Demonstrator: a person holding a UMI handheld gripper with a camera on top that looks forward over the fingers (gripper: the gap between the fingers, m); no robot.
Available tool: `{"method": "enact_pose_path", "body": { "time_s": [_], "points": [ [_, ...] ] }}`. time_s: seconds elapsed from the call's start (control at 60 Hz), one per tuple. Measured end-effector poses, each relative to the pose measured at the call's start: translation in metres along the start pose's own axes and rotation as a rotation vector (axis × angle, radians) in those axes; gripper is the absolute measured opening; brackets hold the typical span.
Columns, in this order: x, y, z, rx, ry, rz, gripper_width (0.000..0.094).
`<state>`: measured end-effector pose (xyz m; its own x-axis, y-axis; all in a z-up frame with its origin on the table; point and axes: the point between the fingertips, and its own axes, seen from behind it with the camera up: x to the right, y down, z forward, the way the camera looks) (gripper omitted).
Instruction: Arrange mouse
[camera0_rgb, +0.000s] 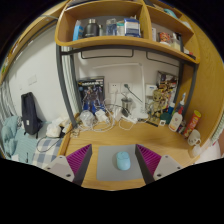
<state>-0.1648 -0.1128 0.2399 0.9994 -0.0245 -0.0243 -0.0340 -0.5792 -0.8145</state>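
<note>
Gripper view over a wooden surface (150, 138) set against a wall. The mouse (123, 160), pale blue, lies on a grey mouse mat (105, 168) and sits between the two purple pads (79, 159) of the gripper (114, 162), whose jaws stand wide open. A clear gap shows on each side of the mouse, so nothing is held; the mouse rests on the mat under its own weight.

Key relation: the mouse's long axis runs forward, roughly along the line of the fingers, and it lies slightly nearer the right pad than the left. A closing move would therefore meet its two long flanks, judged a workable grip, though the right pad would likely touch first and may nudge the mouse sideways.

Beyond the mouse, along the wall, stands a row of small bottles and toys (170, 115), with a shelf (120, 40) of boxes above and a poster (90, 92) between.

Limits of view: the mouse's near end and the near edge of the mat are cut off; no cable can be made out; the clutter behind the mouse is too small to identify.
</note>
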Motion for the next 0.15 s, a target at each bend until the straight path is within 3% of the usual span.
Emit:
{"method": "enact_pose_path", "body": {
  "time_s": [0.15],
  "points": [
    [0.0033, 0.0009, -0.0018, 0.009, 0.019, -0.009, 0.0868]
  ]
}}
